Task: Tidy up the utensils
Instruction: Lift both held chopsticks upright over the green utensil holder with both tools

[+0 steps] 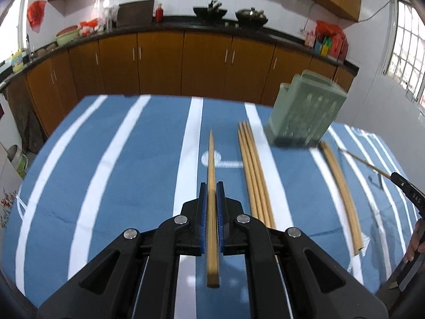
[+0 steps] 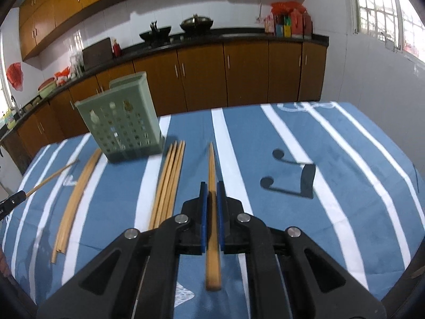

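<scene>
1. Two tongs, each clamped on chopsticks: my left tongs (image 1: 212, 199) hold one pair (image 1: 211, 212), my right tongs (image 2: 212, 199) another (image 2: 212, 226).
2. More chopsticks (image 1: 253, 175) lie on the table (image 1: 119, 159).
3. Farther off stands the green holder (image 1: 305, 114). I should tip the sticks upright and drop them in slowly.

daylight pours in from the window (image 2: 385, 8), glaring white off the wall tiles beside it; the green holder (image 1: 305, 111) nearby smears with motion blur, and fisheye bending darkens every corner.
</scene>
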